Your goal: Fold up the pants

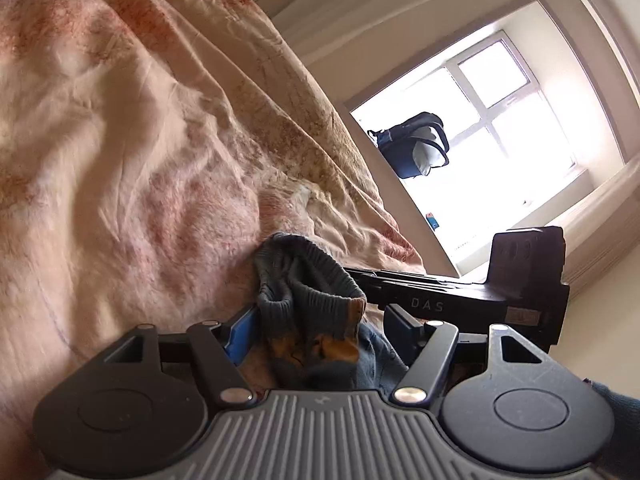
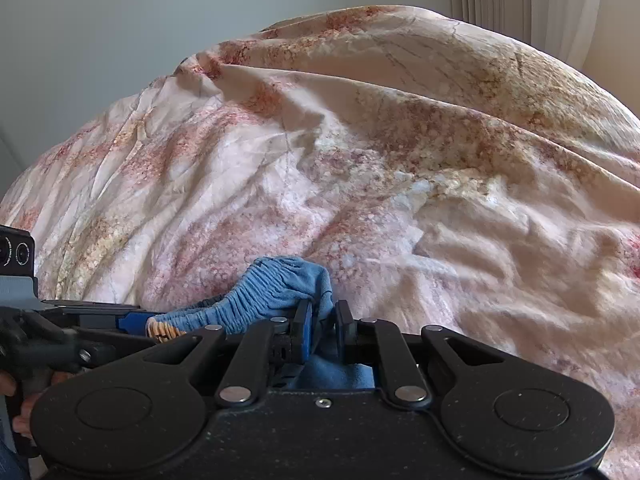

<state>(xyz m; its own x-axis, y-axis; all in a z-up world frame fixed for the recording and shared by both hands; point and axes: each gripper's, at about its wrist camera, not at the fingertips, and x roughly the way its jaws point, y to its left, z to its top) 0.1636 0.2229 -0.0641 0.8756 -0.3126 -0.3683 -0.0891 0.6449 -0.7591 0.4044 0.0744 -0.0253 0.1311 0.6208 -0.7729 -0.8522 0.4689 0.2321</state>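
Note:
The blue pants (image 2: 276, 288) have a ribbed elastic waistband and an orange inner label. My right gripper (image 2: 322, 326) is shut on the bunched waistband, just above the bedspread. In the left wrist view the same waistband (image 1: 308, 284) stands bunched between the fingers of my left gripper (image 1: 320, 320). Its jaws stand fairly wide with the cloth between them, and the pinch itself does not show. The right gripper's body (image 1: 480, 292) lies just to the right of the left one. The left gripper shows at the left edge of the right wrist view (image 2: 80, 320).
A pink and cream patterned bedspread (image 2: 360, 160) with many wrinkles fills both views. A bright window (image 1: 500, 120) with a dark bag (image 1: 416, 144) on its sill is beyond the bed. A plain wall (image 2: 160, 20) and pleated curtain (image 2: 520, 0) stand behind.

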